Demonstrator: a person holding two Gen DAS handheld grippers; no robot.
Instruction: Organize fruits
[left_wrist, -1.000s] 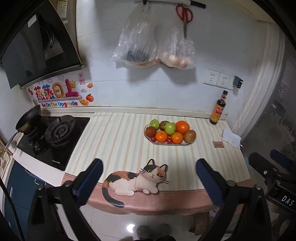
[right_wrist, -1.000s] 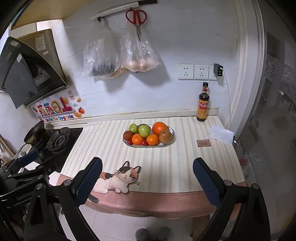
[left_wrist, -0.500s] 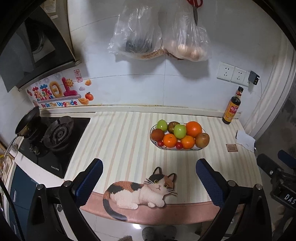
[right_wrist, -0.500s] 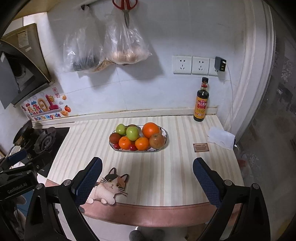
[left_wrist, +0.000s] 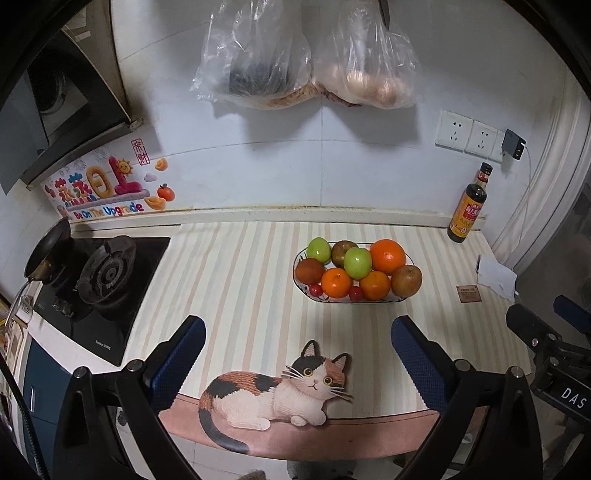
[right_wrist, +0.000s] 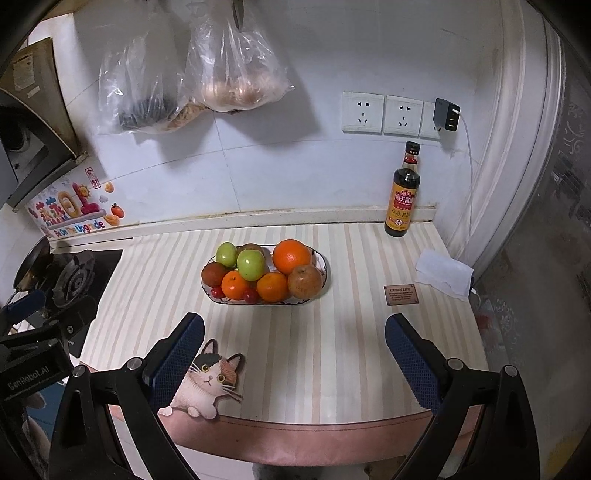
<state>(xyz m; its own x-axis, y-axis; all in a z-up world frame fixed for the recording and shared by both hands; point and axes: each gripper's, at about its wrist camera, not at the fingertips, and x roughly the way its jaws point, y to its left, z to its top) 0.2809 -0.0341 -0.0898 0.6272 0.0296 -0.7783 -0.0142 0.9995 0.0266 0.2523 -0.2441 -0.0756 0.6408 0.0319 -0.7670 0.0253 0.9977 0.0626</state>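
An oval fruit plate (left_wrist: 400, 298) (right_wrist: 325, 266) sits mid-counter, piled with oranges (left_wrist: 387, 256) (right_wrist: 291, 256), green apples (left_wrist: 357, 263) (right_wrist: 251, 264), brown fruits (left_wrist: 406, 280) (right_wrist: 304, 281) and small red ones (left_wrist: 356, 293) (right_wrist: 250, 295). My left gripper (left_wrist: 297, 356) is open and empty, above the counter's front edge, short of the plate. My right gripper (right_wrist: 293, 350) is open and empty, also at the front edge. Each gripper shows at the side of the other's view.
A cat-shaped mat (left_wrist: 275, 393) (right_wrist: 207, 384) lies at the front edge. A gas stove (left_wrist: 103, 273) with a small pan (left_wrist: 46, 251) is left. A sauce bottle (right_wrist: 402, 195), folded paper (right_wrist: 443, 273) and small card (right_wrist: 402, 294) are right. Bags (right_wrist: 236, 66) hang on the wall.
Both grippers have moved forward toward the counter and slightly lower; the fruit plate looms larger. Jaws stay open. Nothing on the counter has moved.
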